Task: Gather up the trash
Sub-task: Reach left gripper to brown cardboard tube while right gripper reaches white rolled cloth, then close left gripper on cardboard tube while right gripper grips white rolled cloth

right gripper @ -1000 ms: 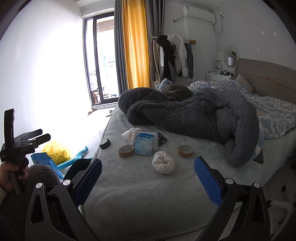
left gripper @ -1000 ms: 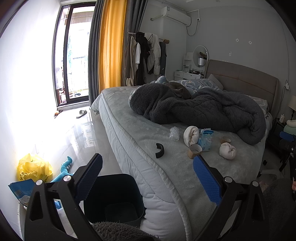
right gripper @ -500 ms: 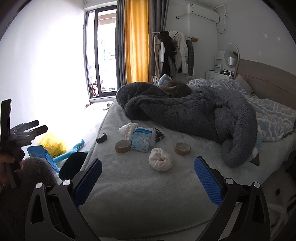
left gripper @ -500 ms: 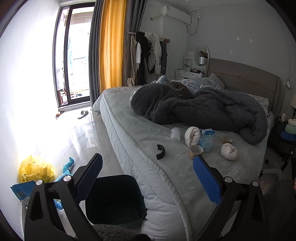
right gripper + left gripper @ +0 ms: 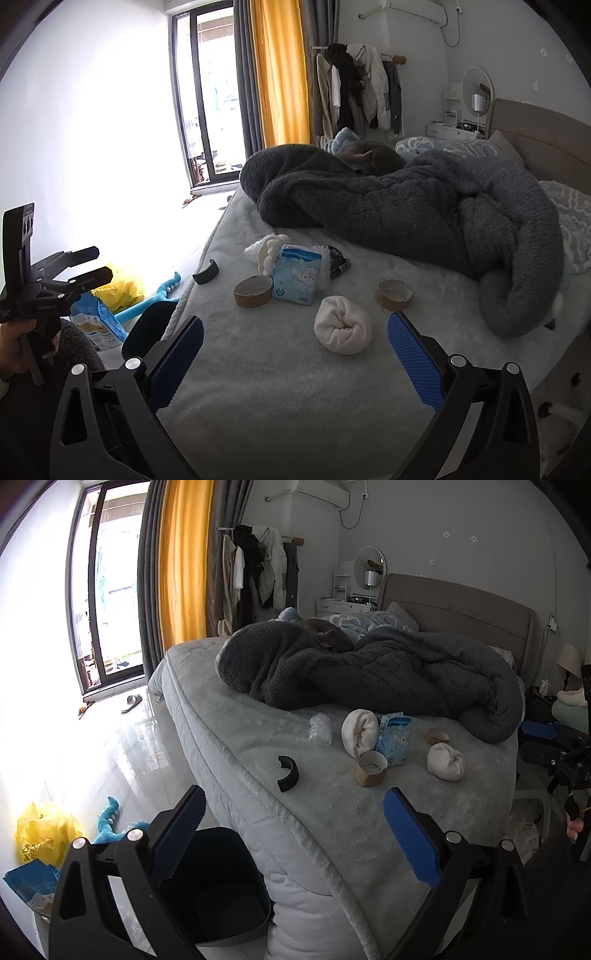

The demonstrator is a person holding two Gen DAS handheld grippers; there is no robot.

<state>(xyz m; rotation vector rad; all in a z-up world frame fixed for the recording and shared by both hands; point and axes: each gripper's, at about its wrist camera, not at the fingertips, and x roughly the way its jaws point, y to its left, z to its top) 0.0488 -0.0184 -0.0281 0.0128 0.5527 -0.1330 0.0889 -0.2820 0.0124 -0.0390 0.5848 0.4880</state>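
Held both grippers, left gripper (image 5: 291, 834) & right gripper (image 5: 295, 360), spread wide, nothing pinched; hovered near bed (image 5: 266, 391) edge, apart from cardboard rolls (image 5: 253, 291).

No wording reads clearly; the blue tissue pack (image 5: 298, 275) ahead of the right gripper shows only a cartoon animal.
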